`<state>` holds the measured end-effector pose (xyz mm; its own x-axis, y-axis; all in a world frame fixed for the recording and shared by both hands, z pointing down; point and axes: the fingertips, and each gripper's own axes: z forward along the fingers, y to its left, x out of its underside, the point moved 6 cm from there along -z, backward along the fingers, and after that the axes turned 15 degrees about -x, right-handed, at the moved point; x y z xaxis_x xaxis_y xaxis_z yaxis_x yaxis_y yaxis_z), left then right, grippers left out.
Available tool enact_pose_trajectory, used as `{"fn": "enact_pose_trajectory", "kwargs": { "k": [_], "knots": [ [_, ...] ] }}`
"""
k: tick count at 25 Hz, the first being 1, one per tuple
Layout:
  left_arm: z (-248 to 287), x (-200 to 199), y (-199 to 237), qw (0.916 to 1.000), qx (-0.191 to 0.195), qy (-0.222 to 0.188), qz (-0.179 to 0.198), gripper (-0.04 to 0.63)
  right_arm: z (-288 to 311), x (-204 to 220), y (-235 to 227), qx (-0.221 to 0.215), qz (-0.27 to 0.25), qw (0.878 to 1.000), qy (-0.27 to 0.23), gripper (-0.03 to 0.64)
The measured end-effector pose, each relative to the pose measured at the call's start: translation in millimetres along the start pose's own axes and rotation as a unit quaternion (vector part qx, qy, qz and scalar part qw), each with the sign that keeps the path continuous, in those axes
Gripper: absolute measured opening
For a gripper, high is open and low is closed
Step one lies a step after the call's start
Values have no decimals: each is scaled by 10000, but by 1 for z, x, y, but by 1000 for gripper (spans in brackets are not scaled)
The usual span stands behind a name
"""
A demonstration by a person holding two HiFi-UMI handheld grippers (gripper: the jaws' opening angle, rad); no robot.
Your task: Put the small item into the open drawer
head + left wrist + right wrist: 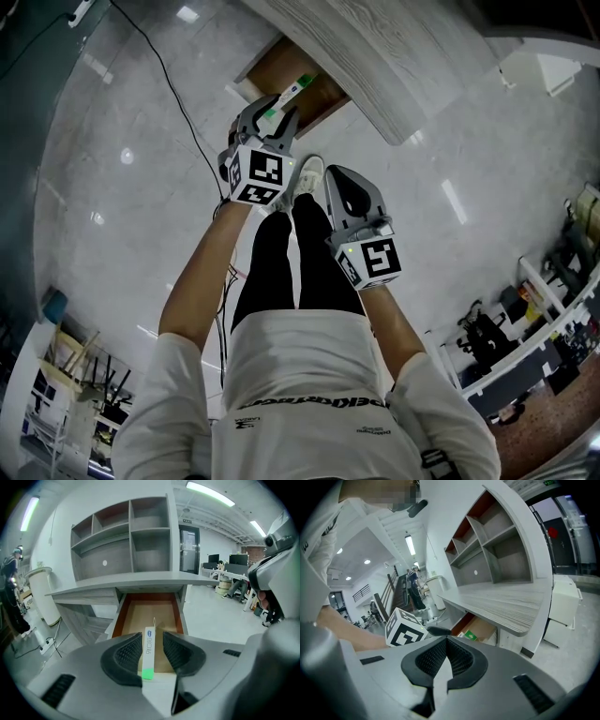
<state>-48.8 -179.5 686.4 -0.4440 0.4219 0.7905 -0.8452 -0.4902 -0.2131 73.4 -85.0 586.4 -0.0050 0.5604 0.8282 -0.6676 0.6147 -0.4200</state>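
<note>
Pale, glossy floor (pixel 122 216) fills most of the head view, with a black cable (pixel 173 94) trailing across it. At the top stands a grey wood-grain desk (pixel 394 66), and under its edge the drawer (pixel 281 70) is pulled out, its brown bottom showing. Above the desk, the left gripper view shows open shelves (pixel 126 541).

The left gripper (pixel 272 111) reaches forward and down over the front of the drawer. Its jaws stand wide. Between them is the item (pixel 148 648), a thin white pack with a green end, set on edge and running lengthwise into the drawer, green end nearest the camera. It lies close against the left pad, while a clear gap separates it from the right pad, so the pads do not pinch it. The far end of the item sits over the drawer's bottom. Whether the pack rests on that bottom I cannot tell.

The right gripper (pixel 339 178) is held lower and nearer the body, to the right of the left one and well apart from the drawer. Its jaws are narrow, the pad tips meeting, with nothing between them. Its own view looks along the desk edge and catches the left gripper's marker cube (pixel 404 632) and a bit of green (pixel 469 635) in the drawer.

Below the grippers are the person's black trousers and one white shoe (pixel 307 173).
</note>
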Motion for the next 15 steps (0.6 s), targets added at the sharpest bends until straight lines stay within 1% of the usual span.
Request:
{"fn": "enact_pose_trajectory", "kwargs": {
  "k": [9,15],
  "knots": [
    [-27,-12,6,9998,-69,-152,55,143,-8,-8,17,92,-64,9998,-149,29],
    [-63,-32,13,9996,-87,-263,47,126,-21,-31,32,155,-171,9992,-321,29]
  ]
}}
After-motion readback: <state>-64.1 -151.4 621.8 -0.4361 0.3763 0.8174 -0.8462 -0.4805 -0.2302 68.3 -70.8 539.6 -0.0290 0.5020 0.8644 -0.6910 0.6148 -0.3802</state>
